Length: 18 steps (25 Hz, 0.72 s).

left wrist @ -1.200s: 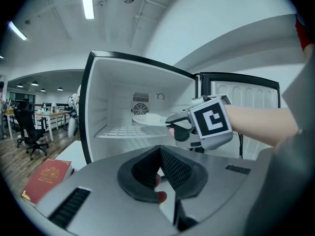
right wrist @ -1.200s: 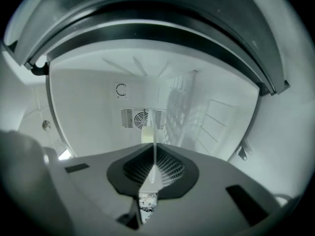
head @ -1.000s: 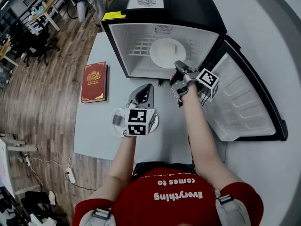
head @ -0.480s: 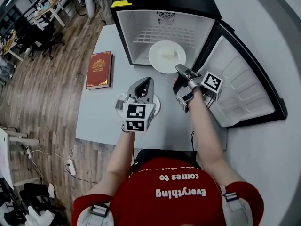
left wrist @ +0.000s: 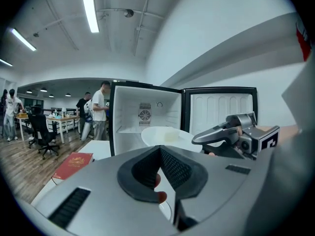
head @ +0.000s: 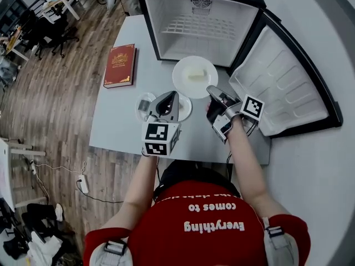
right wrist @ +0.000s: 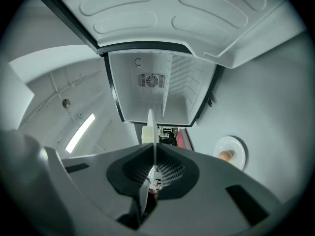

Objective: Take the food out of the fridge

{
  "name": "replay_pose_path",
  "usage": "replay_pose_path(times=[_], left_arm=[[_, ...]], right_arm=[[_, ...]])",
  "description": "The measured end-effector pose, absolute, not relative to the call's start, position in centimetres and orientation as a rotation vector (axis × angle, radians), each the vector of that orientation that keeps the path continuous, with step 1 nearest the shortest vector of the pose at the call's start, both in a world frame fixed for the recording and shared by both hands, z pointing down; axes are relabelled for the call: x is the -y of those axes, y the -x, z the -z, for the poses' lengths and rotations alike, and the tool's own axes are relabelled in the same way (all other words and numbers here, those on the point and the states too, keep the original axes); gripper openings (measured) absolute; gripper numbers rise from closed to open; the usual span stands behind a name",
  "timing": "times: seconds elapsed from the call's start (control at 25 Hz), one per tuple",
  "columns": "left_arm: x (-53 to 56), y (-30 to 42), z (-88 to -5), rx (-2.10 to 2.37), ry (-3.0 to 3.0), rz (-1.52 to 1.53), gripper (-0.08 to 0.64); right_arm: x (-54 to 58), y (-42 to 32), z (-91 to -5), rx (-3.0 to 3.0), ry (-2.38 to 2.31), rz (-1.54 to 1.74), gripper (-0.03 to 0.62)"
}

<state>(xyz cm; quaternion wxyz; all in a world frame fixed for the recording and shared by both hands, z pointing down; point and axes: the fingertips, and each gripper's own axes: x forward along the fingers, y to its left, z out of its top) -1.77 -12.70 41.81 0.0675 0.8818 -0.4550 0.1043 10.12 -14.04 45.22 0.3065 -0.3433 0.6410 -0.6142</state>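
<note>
While the fridge [head: 202, 24] is standing open at the tabletop's [head: 119, 126] far edge, we are holding the white plate [head: 180, 82] before it, right gripper [head: 211, 89] pinching its rim; left gripper [head: 172, 96] is hovering pressed together, nothing between; pale food [head: 195, 75] is lying on the plate.

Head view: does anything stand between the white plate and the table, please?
Nothing visible does: the white plate, clamped by the right gripper, hangs outside the fridge over the table; a small plate sits aside.

Under the left gripper [head: 173, 96], the small plate [head: 140, 105] is half covered. 2 reddish spots [left wrist: 160, 196] past its jaws are too small to identify. The right gripper [right wrist: 154, 154] sees its large plate [right wrist: 150, 127] edge-on only.
</note>
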Motion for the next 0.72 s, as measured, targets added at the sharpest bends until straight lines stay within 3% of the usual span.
replay_pose_path(times=[0.72], left_arm=[[4.6, 7.9, -46.1, 1.398, -2.526, -0.377, -0.001]], right_arm=[[4.7, -4.9, -49.9, -1.850, 0.858, 1.687, 0.023]])
